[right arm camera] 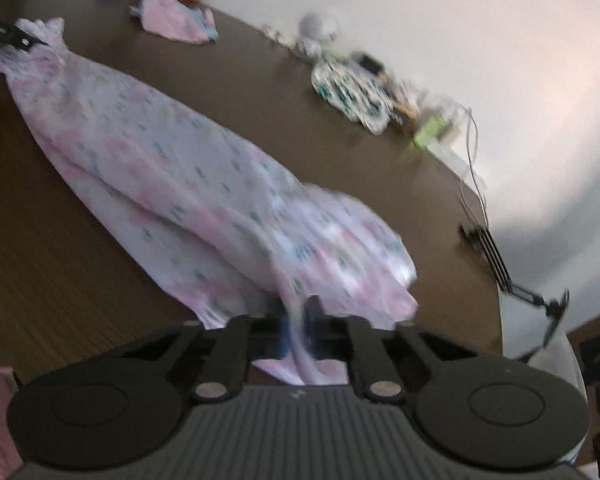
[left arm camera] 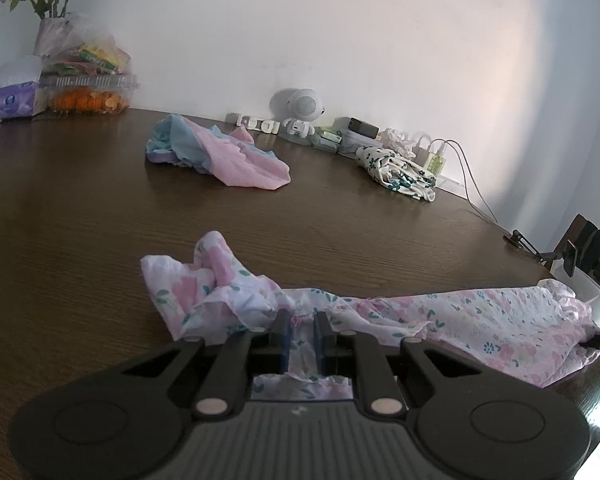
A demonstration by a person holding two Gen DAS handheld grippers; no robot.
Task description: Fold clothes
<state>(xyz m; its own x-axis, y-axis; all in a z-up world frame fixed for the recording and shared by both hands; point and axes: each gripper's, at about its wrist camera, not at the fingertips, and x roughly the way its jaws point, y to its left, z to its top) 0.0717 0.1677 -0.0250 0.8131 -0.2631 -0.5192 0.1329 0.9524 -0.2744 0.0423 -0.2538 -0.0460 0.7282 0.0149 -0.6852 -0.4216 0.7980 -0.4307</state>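
A pink floral garment (left arm camera: 480, 328) lies stretched across the brown table (left arm camera: 80, 220). My left gripper (left arm camera: 300, 318) is shut on its bunched end, with fabric pinched between the blue pads. In the right wrist view the same garment (right arm camera: 188, 184) runs from the far left down to my right gripper (right arm camera: 299, 312), which is shut on a thin fold of its wider end. The left gripper's fingers (right arm camera: 8, 34) show at the garment's far end. The right wrist view is blurred.
A pink and blue garment (left arm camera: 220, 152) and a white one with green print (left arm camera: 396, 172) lie farther back. Small items, a round white speaker (left arm camera: 300, 108) and chargers with cables (left arm camera: 432, 156) line the wall. Flowers and food boxes (left arm camera: 84, 80) stand far left. A clamp stand (right arm camera: 500, 264) sits at the right edge.
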